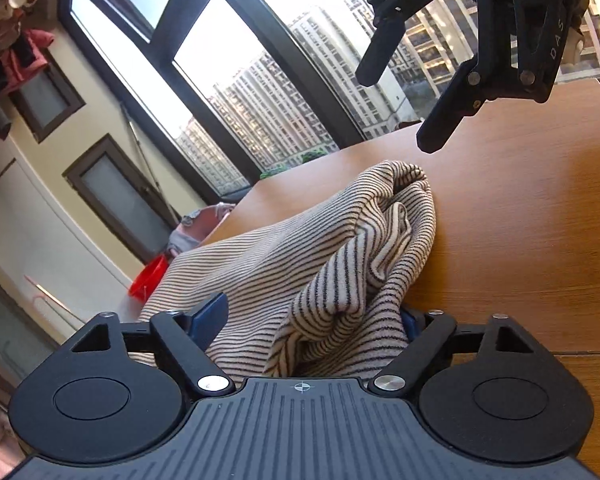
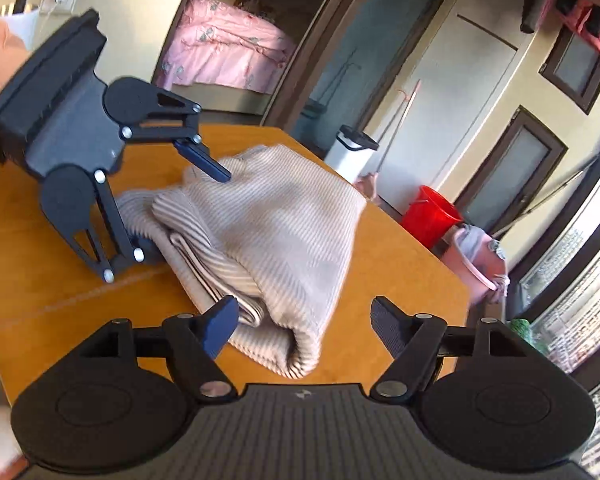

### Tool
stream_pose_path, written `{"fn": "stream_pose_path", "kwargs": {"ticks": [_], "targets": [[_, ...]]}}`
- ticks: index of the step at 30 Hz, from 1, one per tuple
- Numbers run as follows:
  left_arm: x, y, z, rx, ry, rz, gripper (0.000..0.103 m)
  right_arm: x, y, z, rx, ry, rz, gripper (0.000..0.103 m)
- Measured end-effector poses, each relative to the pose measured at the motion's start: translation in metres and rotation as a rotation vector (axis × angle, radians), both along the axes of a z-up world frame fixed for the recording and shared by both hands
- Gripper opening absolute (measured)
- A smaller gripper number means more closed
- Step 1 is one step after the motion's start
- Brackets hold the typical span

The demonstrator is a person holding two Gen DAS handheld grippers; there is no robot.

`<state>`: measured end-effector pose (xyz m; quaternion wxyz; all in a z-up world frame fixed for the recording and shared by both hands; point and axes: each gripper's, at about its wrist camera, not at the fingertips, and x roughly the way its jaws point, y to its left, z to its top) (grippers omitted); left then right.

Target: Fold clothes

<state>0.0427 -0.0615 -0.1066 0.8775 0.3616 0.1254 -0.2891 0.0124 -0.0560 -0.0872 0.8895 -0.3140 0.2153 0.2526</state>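
Note:
A beige shirt with thin dark stripes (image 1: 312, 240) lies crumpled and partly folded on the wooden table (image 1: 520, 220). My left gripper (image 1: 308, 318) is open, its blue pads wide apart with a bunch of the shirt lying between them. In the right wrist view the left gripper (image 2: 180, 212) sits at the shirt's (image 2: 276, 224) far left side, one finger on top of the fabric and the other hidden behind it. My right gripper (image 2: 304, 324) hovers open above the shirt's near folded end, holding nothing. It hangs in the air (image 1: 404, 96) beyond the shirt.
The table (image 2: 400, 248) ends just past the shirt. Beyond that edge on the floor stand a red bucket (image 2: 430, 216), a white bin (image 2: 352, 152) and a pink bundle (image 2: 480, 256). Tall windows (image 1: 240, 100) run behind the table.

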Motion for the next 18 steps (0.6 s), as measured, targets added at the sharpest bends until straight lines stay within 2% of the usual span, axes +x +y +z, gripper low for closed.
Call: {"fn": "stream_pose_path", "kwargs": {"ticks": [2,5,8,12,13,16,17,18], "targets": [[0.002,0.002,0.004,-0.044,0.032,-0.005,0.05,-0.001,-0.006,-0.008,-0.038,-0.011,-0.029,0.075],[0.013,0.02,0.019,-0.186,0.127,0.033,0.042,0.0,-0.006,-0.022,-0.079,-0.033,-0.022,0.078],[0.03,0.052,0.038,-0.357,0.247,0.088,0.042,0.008,0.0,-0.03,-0.081,-0.066,0.004,0.082],[0.046,0.091,0.047,-0.493,0.342,0.136,0.042,0.03,0.02,-0.044,-0.129,-0.188,0.071,0.082],[0.049,0.098,0.048,-0.516,0.358,0.147,0.042,0.036,0.028,-0.049,-0.149,-0.226,0.096,0.082],[0.054,0.11,0.047,-0.528,0.379,0.165,0.043,0.039,0.045,-0.053,-0.177,-0.211,0.174,0.08],[0.054,0.113,0.047,-0.522,0.383,0.169,0.043,0.04,0.051,-0.054,-0.186,-0.206,0.201,0.073],[0.054,0.116,0.046,-0.517,0.387,0.172,0.043,0.041,0.057,-0.056,-0.195,-0.2,0.227,0.058]]}}
